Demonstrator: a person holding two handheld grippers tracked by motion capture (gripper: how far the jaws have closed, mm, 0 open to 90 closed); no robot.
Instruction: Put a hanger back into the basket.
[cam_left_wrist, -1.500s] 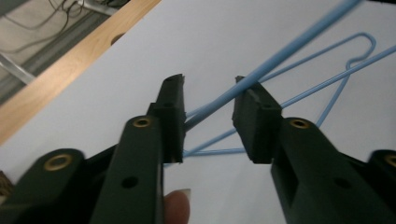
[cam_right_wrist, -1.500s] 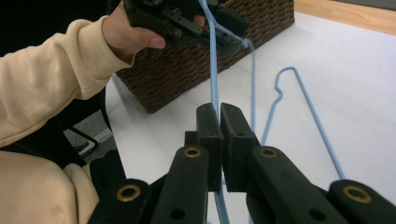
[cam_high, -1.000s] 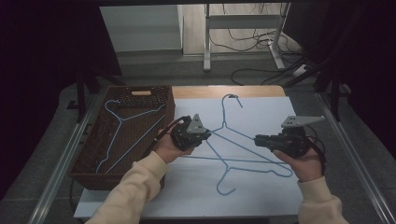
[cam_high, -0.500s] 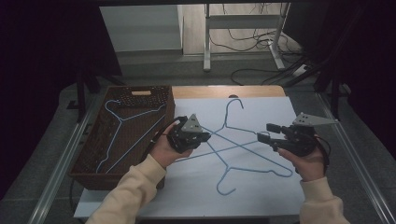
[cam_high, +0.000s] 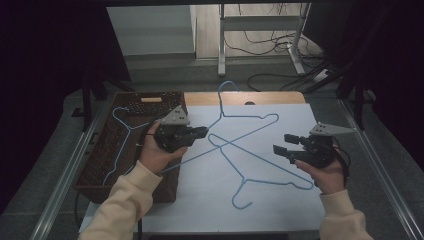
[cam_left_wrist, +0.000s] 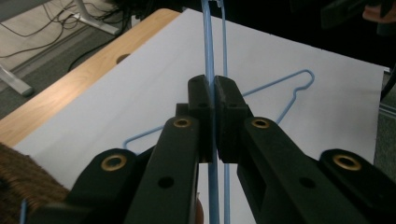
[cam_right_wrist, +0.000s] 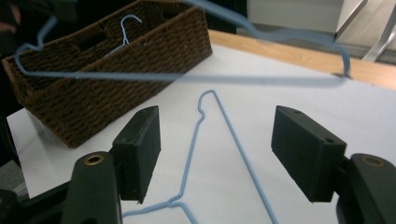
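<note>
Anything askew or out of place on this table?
Nothing damaged. One blue wire hanger hangs tilted in the shut left claw, its wire crossing above a second hanger flat on the white sheet. A third hanger rests in the wicker basket.

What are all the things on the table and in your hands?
Thin blue wire hanger in the left gripper: one, blue, lifted over the paper, wire pinched.
Thin blue wire hanger lying flat: one, blue, on the paper near the right gripper.
Thin blue wire hanger in the basket: one, blue.
Dark brown woven basket: one, left of the paper.
White paper sheet: one, covering the table.
Wooden table: one, light brown, far edge showing.
Left gripper: one, black, shut on the wire.
Right gripper: one, black, open, holding nothing.
</note>
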